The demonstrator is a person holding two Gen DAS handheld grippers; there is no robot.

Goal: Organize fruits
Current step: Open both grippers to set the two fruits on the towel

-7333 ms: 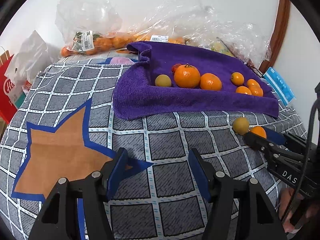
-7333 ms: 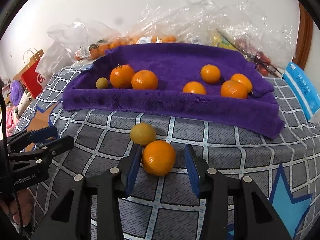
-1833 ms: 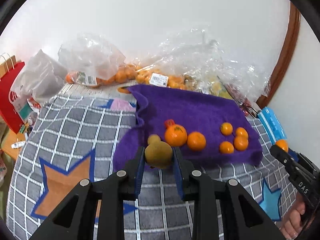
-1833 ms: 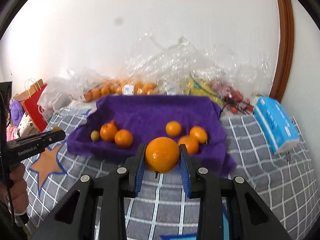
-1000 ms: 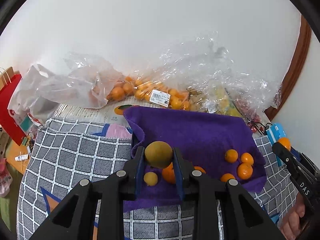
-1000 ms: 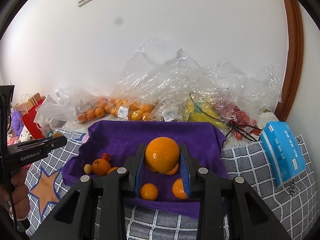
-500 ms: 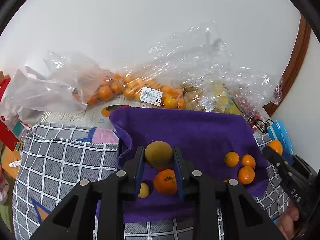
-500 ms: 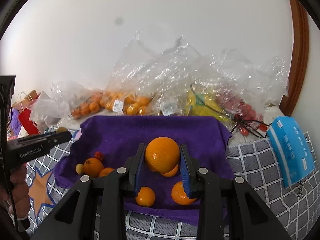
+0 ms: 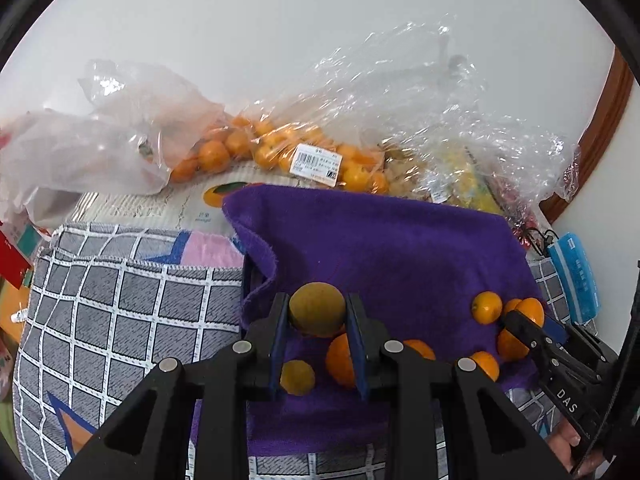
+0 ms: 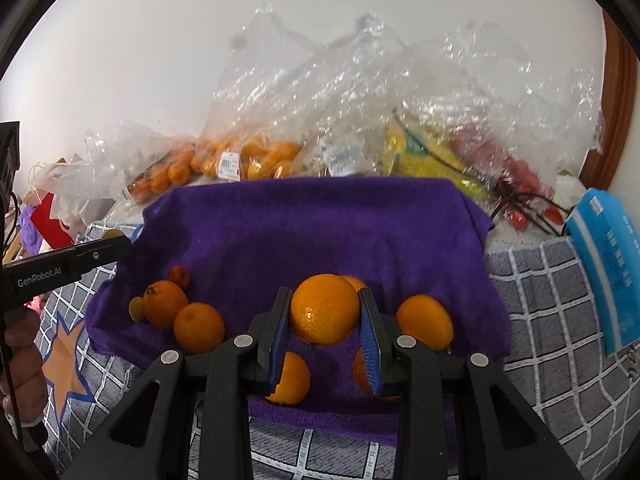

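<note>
My left gripper (image 9: 317,312) is shut on a dull yellow-green fruit (image 9: 317,309), held above the left part of the purple towel (image 9: 380,248). Below it lie a smaller yellow-green fruit (image 9: 297,377) and an orange (image 9: 340,360). My right gripper (image 10: 325,312) is shut on a large orange (image 10: 325,309) over the towel's (image 10: 320,228) right half, with several oranges around it, one at the right (image 10: 425,322). On the left of that towel rest two oranges (image 10: 165,309), a small yellow-green fruit (image 10: 136,308) and a small red fruit (image 10: 179,276).
Clear plastic bags of oranges (image 9: 276,148) and other fruit (image 10: 440,152) are heaped along the wall behind the towel. A blue tissue pack (image 10: 608,264) lies at the right. The grey checked cloth (image 9: 120,312) covers the surface; a red paper bag (image 10: 50,220) stands at far left.
Both grippers have sunk toward the purple towel with their fruits still held, so the towel and its oranges look bigger and closer. The grips are unchanged.
</note>
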